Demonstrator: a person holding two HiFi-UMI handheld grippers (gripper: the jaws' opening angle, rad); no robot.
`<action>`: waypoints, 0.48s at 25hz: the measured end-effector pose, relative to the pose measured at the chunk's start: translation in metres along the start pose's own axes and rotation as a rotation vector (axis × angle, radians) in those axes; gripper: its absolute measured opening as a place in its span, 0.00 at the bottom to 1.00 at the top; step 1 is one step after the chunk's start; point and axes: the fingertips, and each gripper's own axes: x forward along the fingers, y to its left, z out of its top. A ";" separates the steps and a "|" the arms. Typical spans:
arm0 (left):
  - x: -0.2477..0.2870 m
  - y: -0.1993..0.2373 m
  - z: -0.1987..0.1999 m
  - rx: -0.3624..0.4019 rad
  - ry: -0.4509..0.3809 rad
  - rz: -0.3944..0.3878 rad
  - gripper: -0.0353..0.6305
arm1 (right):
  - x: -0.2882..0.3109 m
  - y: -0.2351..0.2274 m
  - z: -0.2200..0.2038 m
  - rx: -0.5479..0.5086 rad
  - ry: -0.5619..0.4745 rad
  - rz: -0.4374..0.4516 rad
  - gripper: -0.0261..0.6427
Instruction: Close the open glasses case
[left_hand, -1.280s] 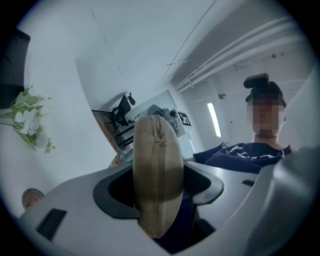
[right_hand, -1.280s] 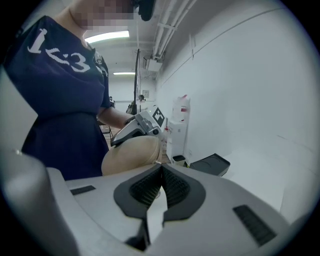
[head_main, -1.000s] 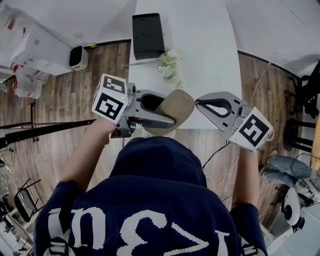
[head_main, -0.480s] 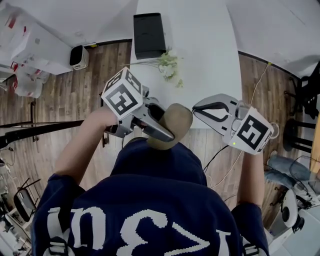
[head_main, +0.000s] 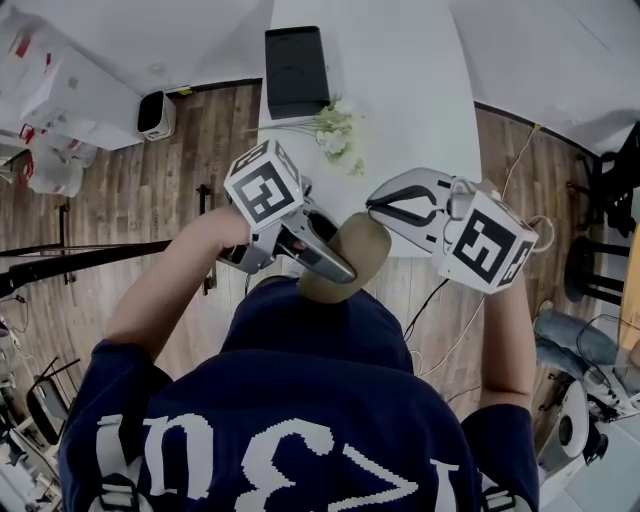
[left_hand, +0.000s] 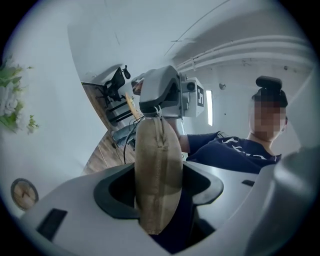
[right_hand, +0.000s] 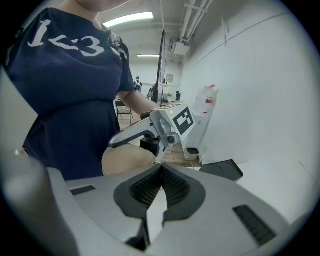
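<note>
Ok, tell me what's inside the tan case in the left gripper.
The tan glasses case shows only its seamed outer edge; its fabric walls hide whatever is inside.

A white table (head_main: 410, 70) lay beyond the left gripper (head_main: 338, 262). Nearest it sat flowers (head_main: 335, 132), a box (head_main: 296, 72) farther.

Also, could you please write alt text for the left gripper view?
A tan glasses case stands edge-on, gripped between the jaws of the left gripper. The right gripper sits at the case's far end, with a person in a navy top behind.
</note>
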 end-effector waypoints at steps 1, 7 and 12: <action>-0.003 0.001 0.002 -0.002 -0.024 0.002 0.46 | 0.000 -0.003 0.001 0.015 -0.026 -0.005 0.07; -0.033 0.030 0.020 0.021 -0.198 0.094 0.46 | 0.003 -0.024 -0.031 0.200 -0.091 -0.053 0.07; -0.050 0.096 0.002 -0.012 -0.305 0.170 0.43 | 0.043 -0.012 -0.089 0.388 -0.083 -0.008 0.07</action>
